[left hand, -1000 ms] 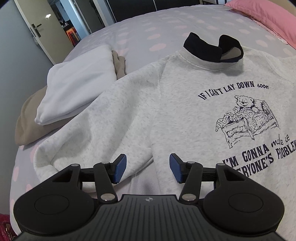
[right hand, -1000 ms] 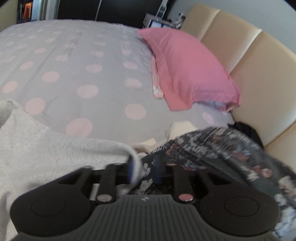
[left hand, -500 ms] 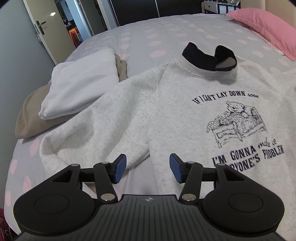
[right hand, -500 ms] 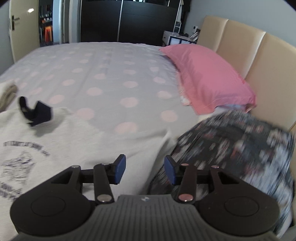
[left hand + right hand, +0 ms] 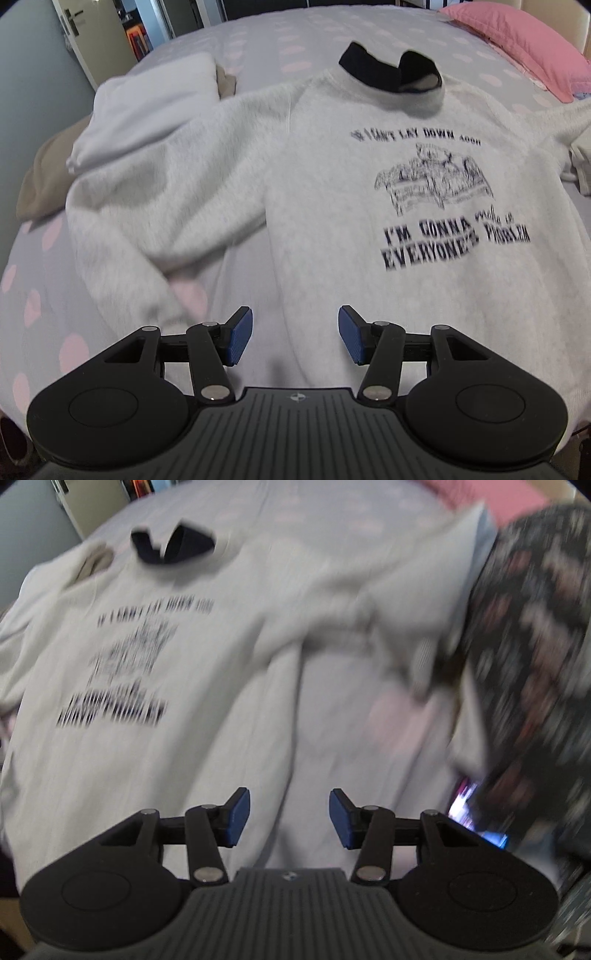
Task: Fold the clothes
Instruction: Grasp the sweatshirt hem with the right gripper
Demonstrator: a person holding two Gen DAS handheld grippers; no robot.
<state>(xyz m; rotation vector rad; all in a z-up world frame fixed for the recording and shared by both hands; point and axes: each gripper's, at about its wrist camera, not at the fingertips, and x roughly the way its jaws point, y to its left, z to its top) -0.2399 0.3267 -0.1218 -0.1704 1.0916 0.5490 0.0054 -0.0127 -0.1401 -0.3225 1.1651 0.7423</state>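
A light grey sweatshirt [image 5: 332, 177] with dark printed text and a navy collar [image 5: 388, 70] lies face up and spread out on the bed. Its left sleeve [image 5: 147, 206] angles down to the left. My left gripper [image 5: 291, 338] is open and empty above the sweatshirt's lower left hem. In the blurred right wrist view the same sweatshirt [image 5: 184, 664] fills the left and middle, with its right sleeve [image 5: 388, 602] reaching toward the upper right. My right gripper [image 5: 289, 818] is open and empty above the lower right part of the body.
A folded white garment [image 5: 147, 110] lies on a beige one [image 5: 40, 173] at the left. A pink pillow [image 5: 524, 40] lies at the top right. A dark floral garment [image 5: 524, 646] lies right of the sleeve. The bedsheet [image 5: 33, 288] is grey with pink dots.
The right gripper let go of the sleeve cuff, opened, and swung left and back toward the sweatshirt's body. The left gripper pulled back toward the hem and stayed open.
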